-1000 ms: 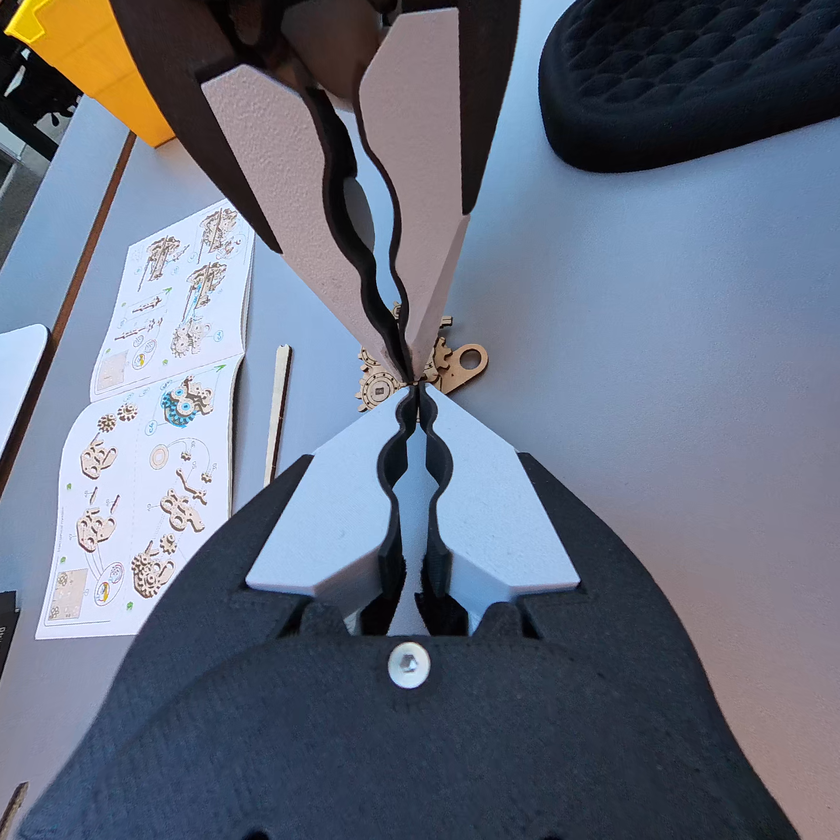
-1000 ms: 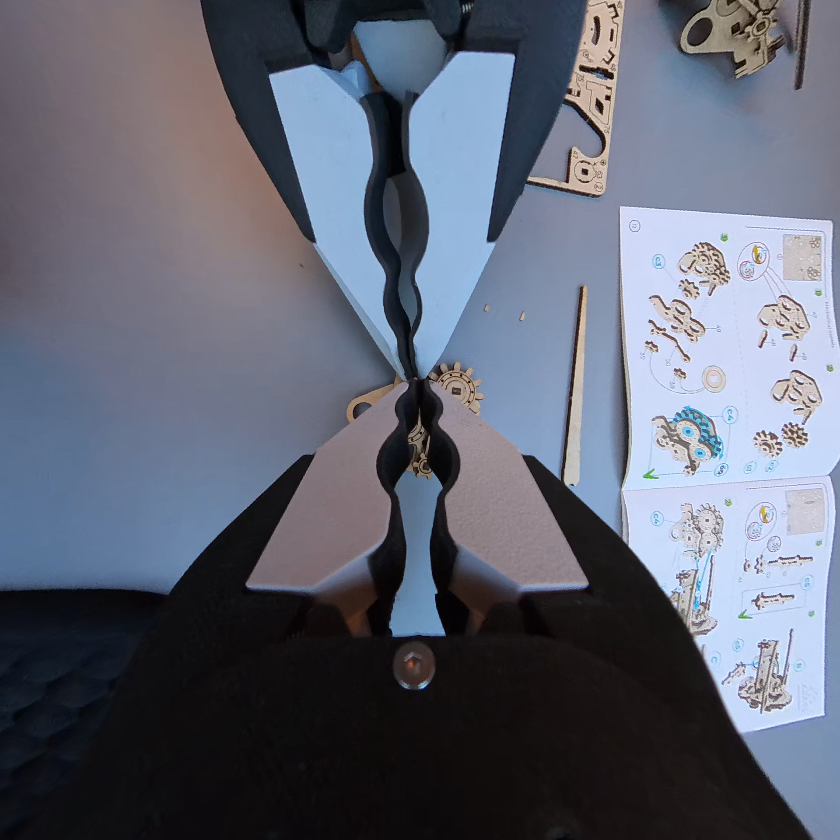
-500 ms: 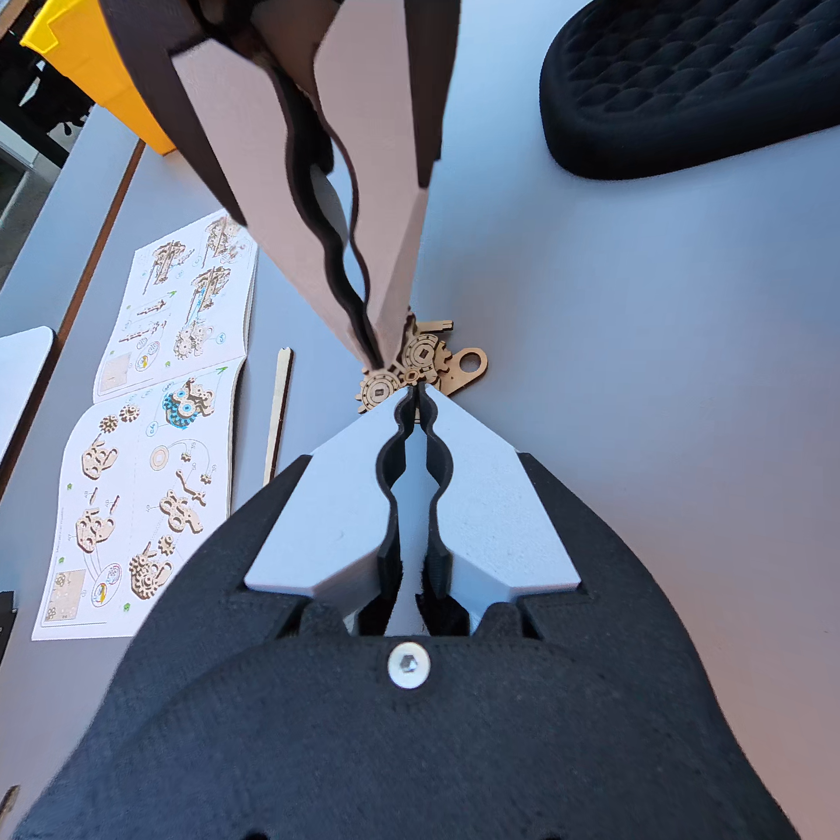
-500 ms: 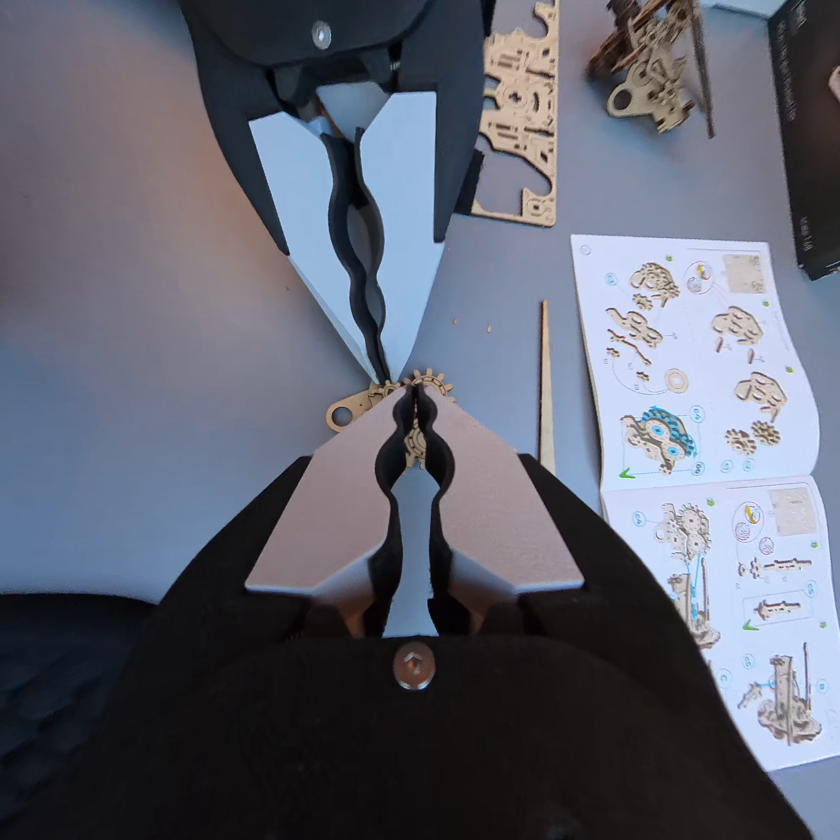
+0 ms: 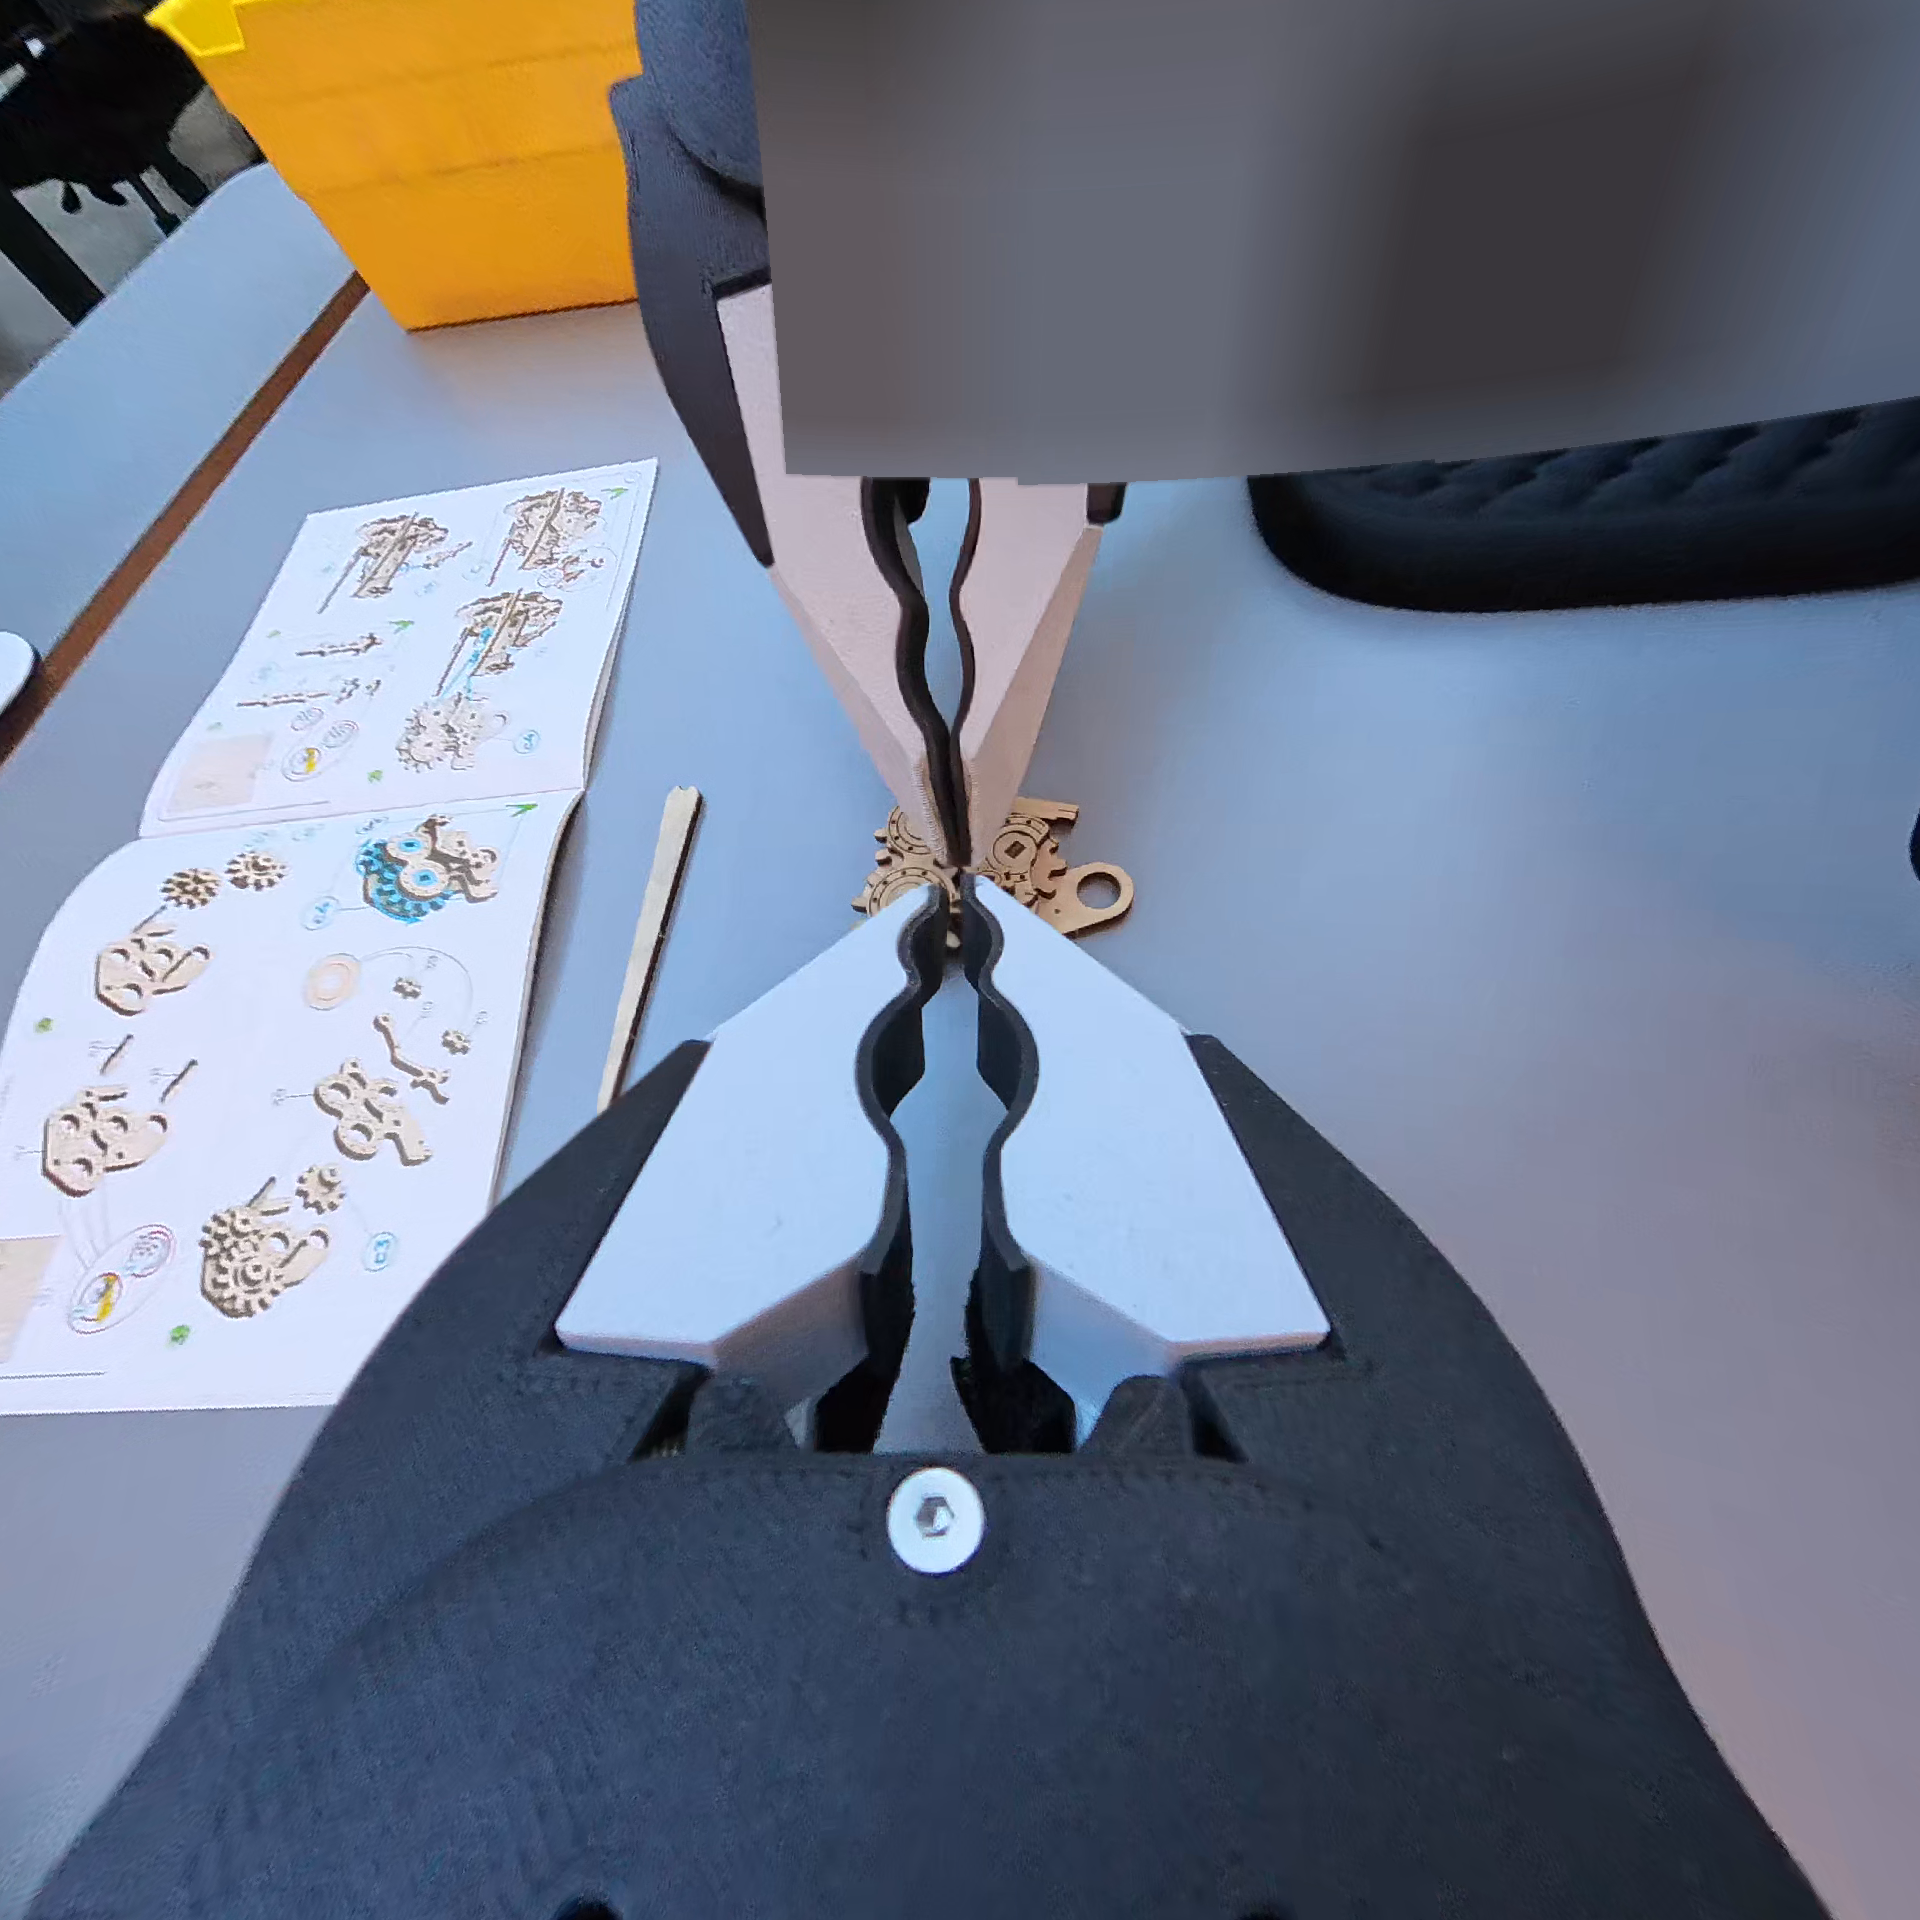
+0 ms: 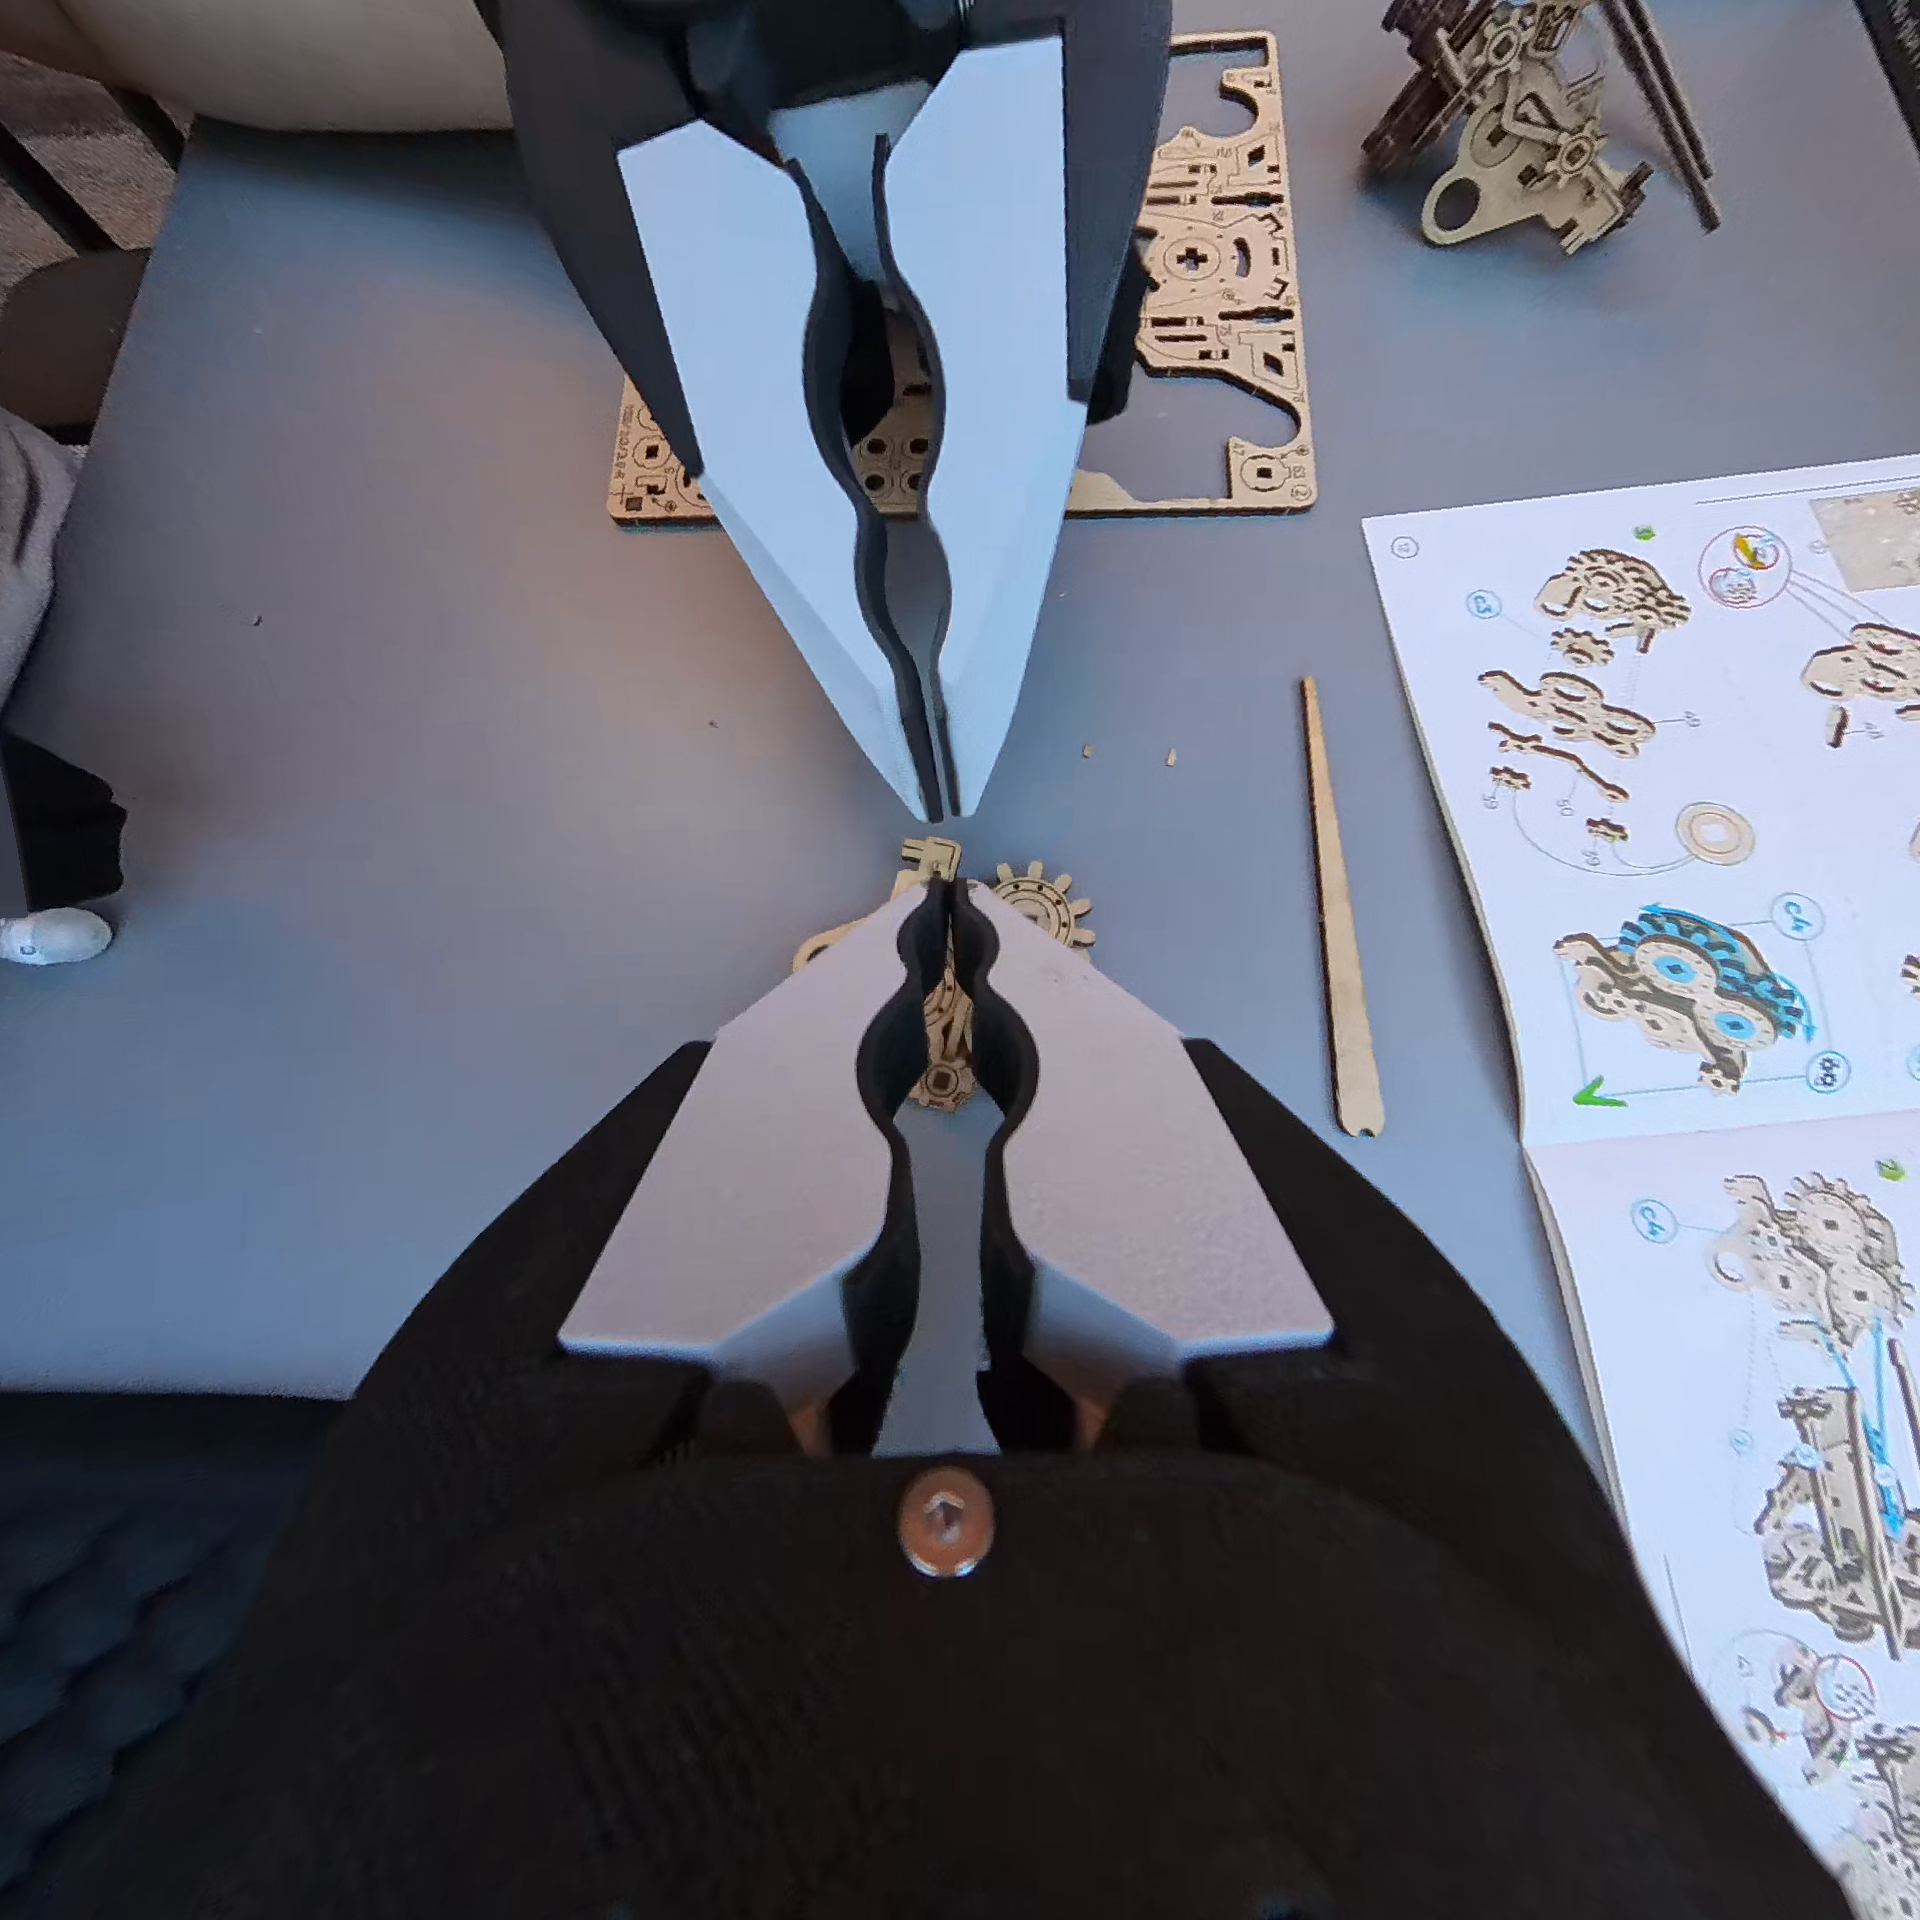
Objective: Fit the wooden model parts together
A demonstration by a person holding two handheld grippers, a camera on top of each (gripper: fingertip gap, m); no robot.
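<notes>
Two grippers meet tip to tip over a small wooden gear assembly on a grey table.

In the left wrist view, the open instruction booklet (image 5: 343,914) lies at the far left, then a thin wooden stick (image 5: 652,945) just beside it. In the middle, the left gripper (image 5: 954,902) has its fingers pressed together at the tips; if it holds anything between them, I cannot tell. The right gripper (image 5: 943,847) comes from the far side, also closed at the tips, almost touching the left one. Under both tips the wooden gear assembly (image 5: 1023,873) lies flat on the table (image 5: 1507,1039): light plywood, several toothed wheels on a plate with a round eyelet at the right end. In the right wrist view, a small wooden piece (image 6: 932,858) stands out just beyond the right gripper's tips, but a grip on it is not clear. A yellow bin (image 5: 436,156) is far left, a black pad (image 5: 1621,520) far right.
</notes>
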